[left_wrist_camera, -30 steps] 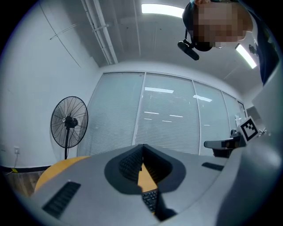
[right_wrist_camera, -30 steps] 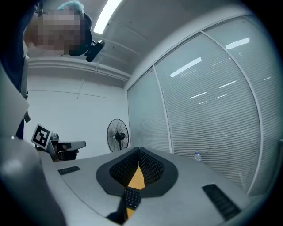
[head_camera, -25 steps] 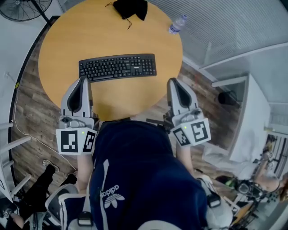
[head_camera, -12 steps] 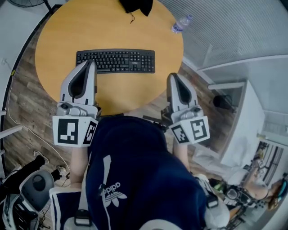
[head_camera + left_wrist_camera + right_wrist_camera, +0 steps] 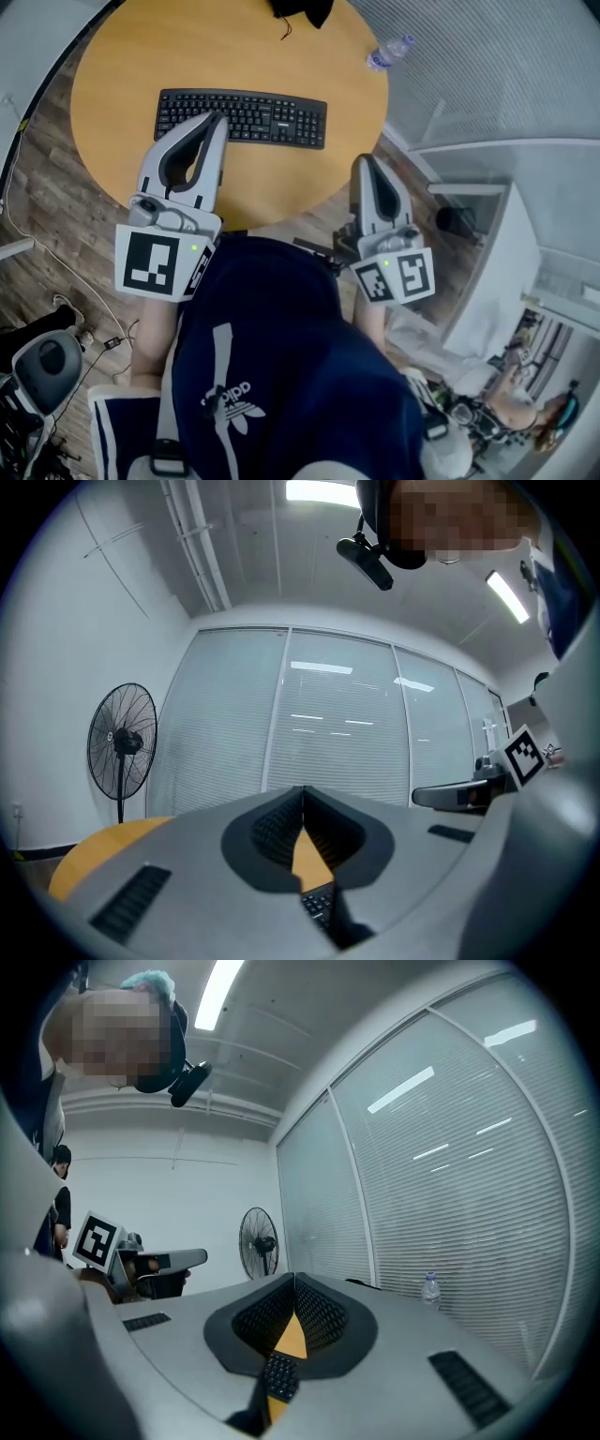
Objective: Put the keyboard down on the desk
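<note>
A black keyboard (image 5: 242, 116) lies flat on the round yellow table (image 5: 141, 56), apart from both grippers. My left gripper (image 5: 217, 119) is shut and empty; in the head view its tip overlaps the keyboard's near edge, and contact cannot be told. My right gripper (image 5: 364, 159) is shut and empty, just off the table's near right edge. In the left gripper view the jaws (image 5: 302, 794) meet, with keyboard keys (image 5: 319, 907) showing below them. The right gripper view shows closed jaws (image 5: 294, 1283) and keys (image 5: 278, 1375) beneath.
A water bottle (image 5: 389, 52) lies at the table's far right and a black cloth item (image 5: 302, 9) at its far edge. A standing fan (image 5: 122, 742) is beyond the table. A white cabinet (image 5: 525, 234) stands right, and a chair (image 5: 42, 361) and cables on the floor at left.
My left gripper has moved forward over the table toward the keyboard, so its tip now overlaps the keyboard's near edge. The right gripper has stayed in place. Both stay shut.
</note>
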